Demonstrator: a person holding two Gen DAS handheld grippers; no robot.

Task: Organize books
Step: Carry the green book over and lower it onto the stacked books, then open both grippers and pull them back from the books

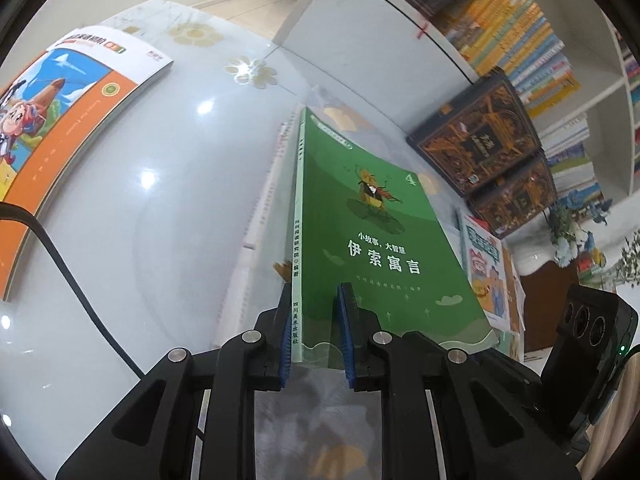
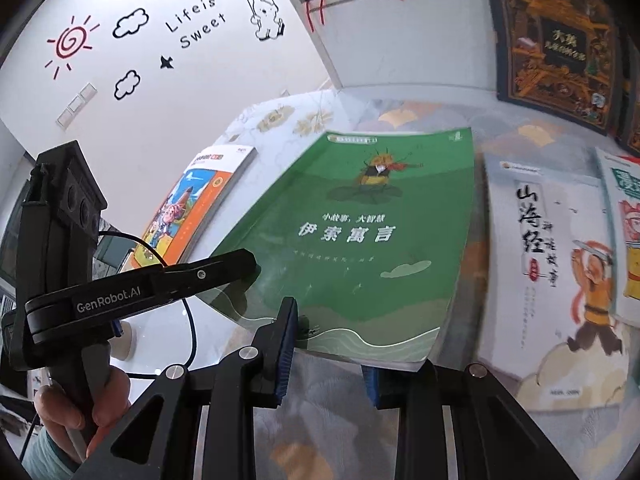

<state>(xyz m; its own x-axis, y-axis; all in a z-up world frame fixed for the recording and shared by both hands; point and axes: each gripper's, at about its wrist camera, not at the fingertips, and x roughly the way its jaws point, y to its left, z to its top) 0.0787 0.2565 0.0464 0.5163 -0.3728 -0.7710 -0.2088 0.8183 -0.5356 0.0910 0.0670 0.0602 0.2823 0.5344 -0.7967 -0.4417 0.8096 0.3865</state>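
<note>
Green book [image 1: 360,220] mid-frame above bench [image 1: 160,200], clamped at its near edge by left gripper [image 1: 316,332] fingers and right gripper [image 2: 328,344] fingers, orange book [image 1: 60,120] upper left.

black gripper [image 1: 314,332], blue pads, possibly teal sleeve [image 2: 44,446]

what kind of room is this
Probably a child's reading room or home study: packed bookshelves, children's picture books on the table, and cartoon wall stickers reading "Life is Sweet".
</note>
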